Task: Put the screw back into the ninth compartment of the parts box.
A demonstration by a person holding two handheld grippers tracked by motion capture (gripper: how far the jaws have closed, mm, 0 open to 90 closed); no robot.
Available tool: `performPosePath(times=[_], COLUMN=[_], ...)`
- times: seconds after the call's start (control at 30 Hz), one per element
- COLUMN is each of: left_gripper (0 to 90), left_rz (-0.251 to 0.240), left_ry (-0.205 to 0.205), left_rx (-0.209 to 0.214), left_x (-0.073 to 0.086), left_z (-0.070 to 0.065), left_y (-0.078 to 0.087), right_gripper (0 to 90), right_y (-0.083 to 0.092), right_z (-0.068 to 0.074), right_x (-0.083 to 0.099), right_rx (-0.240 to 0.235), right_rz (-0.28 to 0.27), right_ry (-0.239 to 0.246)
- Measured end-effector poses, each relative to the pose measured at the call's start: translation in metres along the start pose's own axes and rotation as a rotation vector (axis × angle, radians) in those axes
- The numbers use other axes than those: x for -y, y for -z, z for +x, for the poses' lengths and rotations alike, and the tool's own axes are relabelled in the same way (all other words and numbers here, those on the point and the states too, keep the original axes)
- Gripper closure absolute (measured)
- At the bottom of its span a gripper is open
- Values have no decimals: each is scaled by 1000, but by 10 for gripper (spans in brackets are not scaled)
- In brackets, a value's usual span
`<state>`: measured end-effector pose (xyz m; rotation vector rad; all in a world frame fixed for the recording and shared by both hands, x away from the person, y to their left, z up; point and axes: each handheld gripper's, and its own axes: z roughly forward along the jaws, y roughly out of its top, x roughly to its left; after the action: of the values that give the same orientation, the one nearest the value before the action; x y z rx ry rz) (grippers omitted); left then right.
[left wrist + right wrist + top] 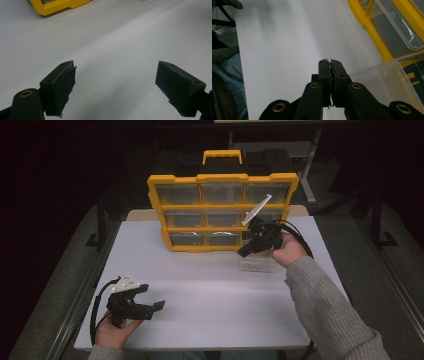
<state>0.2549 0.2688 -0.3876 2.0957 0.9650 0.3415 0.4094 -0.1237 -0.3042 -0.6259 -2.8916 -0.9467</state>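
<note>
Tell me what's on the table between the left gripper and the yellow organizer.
Nothing: in the high view only bare white table separates the left gripper from the yellow organizer.

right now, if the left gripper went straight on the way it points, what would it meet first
Probably nothing soon. The left gripper is open and looks along the bare white table. The yellow organizer lies off to one side of that line, though depth is hard to judge.
</note>
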Motion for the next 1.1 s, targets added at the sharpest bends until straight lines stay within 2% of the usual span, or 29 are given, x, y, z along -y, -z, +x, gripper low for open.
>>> performPosePath(times=[0.5, 1.1], left_gripper=[156, 157], left_rz=[0, -8], left_ry=[-2, 8], left_rx=[1, 0], left_x=[0, 0], left_z=[0, -1], left_y=[0, -1], right_gripper=[861, 860], right_y=[16, 9], right_z=[-14, -34], right_x=[0, 19], right_rx=[34, 60], right_rz=[-15, 8], right_ry=[-38, -123])
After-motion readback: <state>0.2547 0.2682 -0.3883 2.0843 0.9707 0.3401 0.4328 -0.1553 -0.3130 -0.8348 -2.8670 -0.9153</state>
